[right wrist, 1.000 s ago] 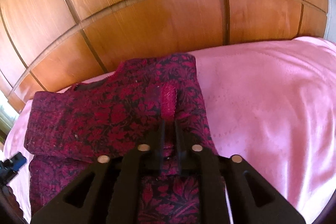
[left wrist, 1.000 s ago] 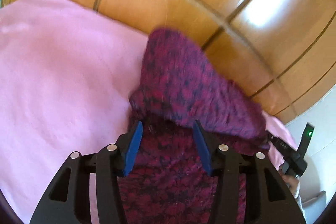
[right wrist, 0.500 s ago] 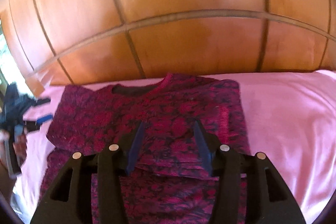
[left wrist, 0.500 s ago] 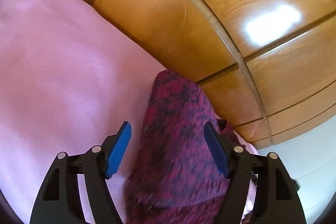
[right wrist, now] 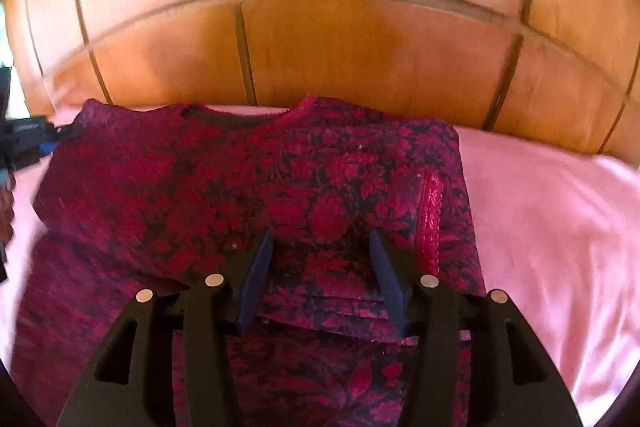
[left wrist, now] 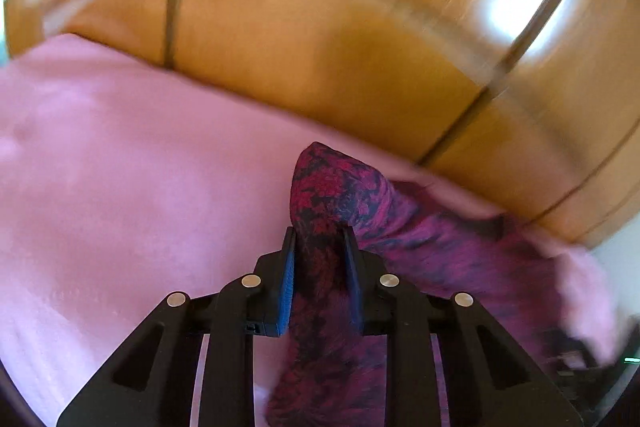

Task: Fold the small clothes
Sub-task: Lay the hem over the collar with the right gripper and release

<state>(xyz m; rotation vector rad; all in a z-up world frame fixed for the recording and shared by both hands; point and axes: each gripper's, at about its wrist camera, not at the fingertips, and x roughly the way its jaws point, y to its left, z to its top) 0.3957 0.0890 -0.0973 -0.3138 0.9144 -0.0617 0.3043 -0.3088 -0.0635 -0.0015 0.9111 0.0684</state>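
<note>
My left gripper (left wrist: pixel 319 251) has just closed, pinching the top (right wrist: pixel 256 195) by its sleeve; right gripper (right wrist: pixel 320 255) has just spread, empty above the top; next, I judge, fold the sleeve inward.

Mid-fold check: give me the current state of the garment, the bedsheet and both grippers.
Floral top: flat on the bed, right sleeve folded in, left corner lifted.
Left gripper: jaws just closed, pinching a bunch of the top.
Right gripper: open above the top, holding nothing.
Pink sheet: spread smooth.

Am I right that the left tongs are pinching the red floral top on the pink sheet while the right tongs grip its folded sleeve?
Not quite: in the right wrist view the right tongs are open above the red floral top, gripping nothing. The left tongs do pinch it.
</note>
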